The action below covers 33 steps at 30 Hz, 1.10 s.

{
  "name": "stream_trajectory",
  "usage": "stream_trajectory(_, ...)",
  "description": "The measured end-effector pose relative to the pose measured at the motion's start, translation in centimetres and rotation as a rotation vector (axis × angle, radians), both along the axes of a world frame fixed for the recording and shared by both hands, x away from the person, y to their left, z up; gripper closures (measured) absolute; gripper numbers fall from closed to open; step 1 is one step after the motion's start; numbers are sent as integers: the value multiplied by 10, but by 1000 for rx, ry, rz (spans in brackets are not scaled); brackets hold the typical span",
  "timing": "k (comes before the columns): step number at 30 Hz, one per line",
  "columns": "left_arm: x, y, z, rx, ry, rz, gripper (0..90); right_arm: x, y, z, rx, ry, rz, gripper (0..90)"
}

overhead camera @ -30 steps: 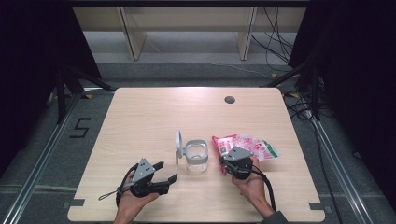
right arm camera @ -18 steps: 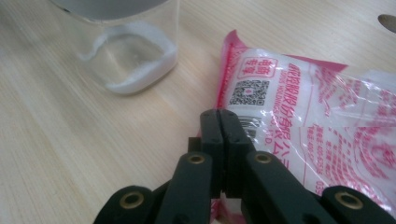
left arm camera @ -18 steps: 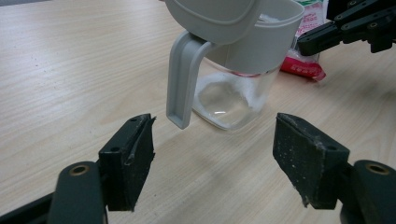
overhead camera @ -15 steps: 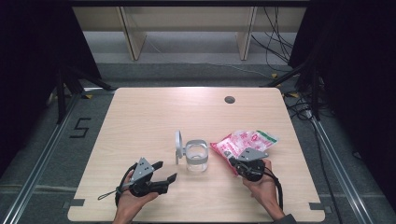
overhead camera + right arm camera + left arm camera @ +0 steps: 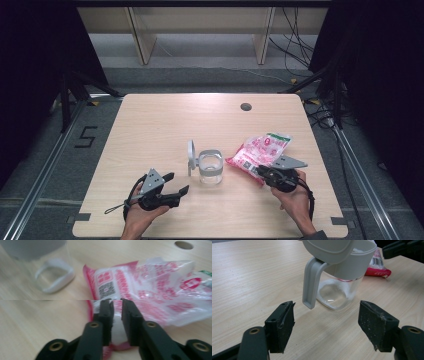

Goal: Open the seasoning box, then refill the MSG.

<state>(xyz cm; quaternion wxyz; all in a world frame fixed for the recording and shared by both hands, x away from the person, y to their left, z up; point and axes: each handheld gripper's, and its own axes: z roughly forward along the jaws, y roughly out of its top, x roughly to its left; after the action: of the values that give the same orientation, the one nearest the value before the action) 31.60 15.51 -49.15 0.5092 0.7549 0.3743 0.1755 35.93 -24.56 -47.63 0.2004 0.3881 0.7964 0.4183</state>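
Observation:
A clear glass jar [image 5: 211,167] with a grey collar stands at the table's front middle, its grey lid [image 5: 191,156] flipped up on the left side. A little white powder lies in the jar [image 5: 342,287]. My left gripper [image 5: 176,183] rests left of the jar, open and pointing at it, with nothing between the pads [image 5: 327,322]. A pink and white plastic bag [image 5: 260,152] lies right of the jar. My right gripper [image 5: 261,172] is at the bag's near corner. Its jaws have just been opening, and the bag's edge [image 5: 150,285] still sits in the narrow gap [image 5: 116,301].
A round cable hole [image 5: 245,106] sits near the table's far edge. The light wooden table [image 5: 150,125] has bare room behind and to the left of the jar. Shelving and cables lie on the floor beyond the table.
My right gripper has dragged the bag to the right, away from the jar, and the bag now lies more spread out. The left gripper and jar have stayed put.

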Motion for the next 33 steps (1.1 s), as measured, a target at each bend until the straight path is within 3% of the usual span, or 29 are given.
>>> stream_trajectory(2,2,2,1,27,-20,-18,287,0,-10,3,53,-8,-53,673)
stream_trajectory(3,0,0,0,6,1,2,286,1,-15,3,71,-19,-75,630)
stream_trajectory(4,0,-1,0,1,5,8,286,2,-21,3,106,3,-128,598)
stream_trajectory(9,1,-3,-2,12,11,-4,286,11,-40,-1,140,22,-234,466)
stream_trajectory(13,1,-3,-1,4,13,5,286,18,-43,-7,142,34,-254,425)
stream_trajectory(15,3,-1,0,19,-14,-17,287,21,-45,-9,163,47,-262,412)
stream_trajectory(17,2,-2,0,0,7,6,286,24,-47,-10,155,75,-269,407)
stream_trajectory(18,2,-1,0,13,10,6,286,27,-47,-12,170,61,-265,406)
stream_trajectory(19,3,-1,-1,-2,9,2,286,29,-48,-13,169,64,-265,399)
stream_trajectory(22,3,-1,-1,-4,11,0,286,34,-51,-18,194,96,-283,385)
stream_trajectory(26,2,-2,-1,2,16,2,286,39,-51,-19,221,80,-283,377)
stream_trajectory(30,1,-3,-1,-4,17,7,286,45,-49,-24,247,96,-287,370)
stream_trajectory(31,3,-1,0,21,-5,-15,286,47,-48,-25,255,103,-280,368)
stream_trajectory(32,3,-2,0,6,-10,-20,287,46,-45,-25,280,138,-297,368)
stream_trajectory(33,2,-2,0,-5,11,-4,286,49,-47,-27,274,114,-275,368)
